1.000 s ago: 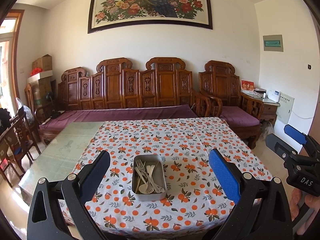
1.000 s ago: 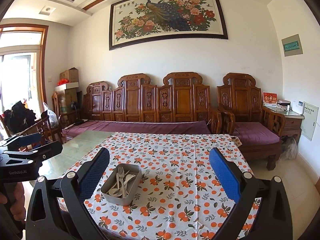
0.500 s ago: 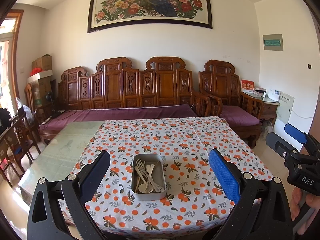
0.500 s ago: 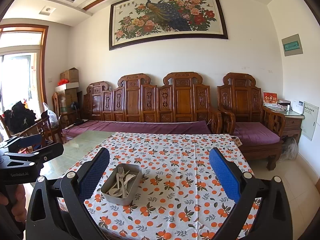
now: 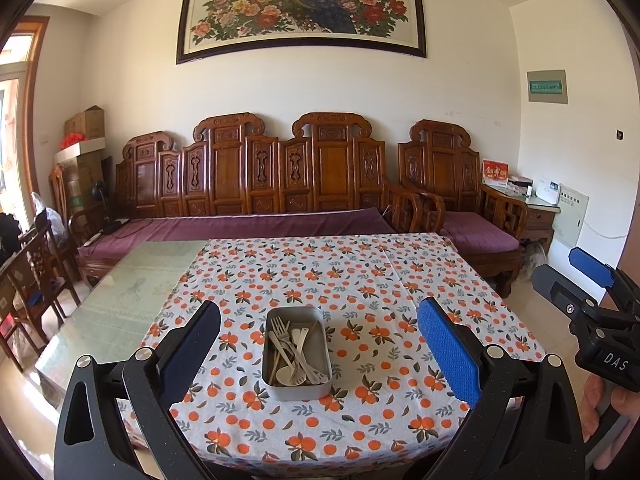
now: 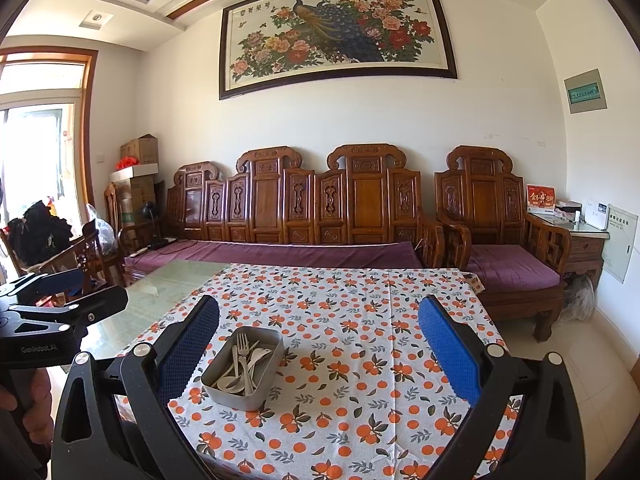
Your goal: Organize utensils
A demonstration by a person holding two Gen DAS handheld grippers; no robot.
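A grey metal tin (image 5: 297, 388) (image 6: 256, 394) sits near the front of the table and holds a pile of pale utensils (image 5: 292, 350) (image 6: 242, 364): forks, spoons and the like. My left gripper (image 5: 320, 344) hangs open in the air before the table, the tin framed between its blue-padded fingers. My right gripper (image 6: 320, 344) is open too, further right, with the tin beside its left finger. Each gripper appears at the edge of the other's view, the right gripper (image 5: 592, 308) and the left gripper (image 6: 52, 312), held in a hand.
An orange-patterned tablecloth (image 5: 360, 280) covers the right part of a glass-topped table (image 5: 132, 292). A carved wooden sofa (image 5: 280, 184) with purple cushions stands behind it. Wooden chairs (image 5: 32, 276) crowd the left side. A side cabinet (image 6: 580, 240) stands at the right wall.
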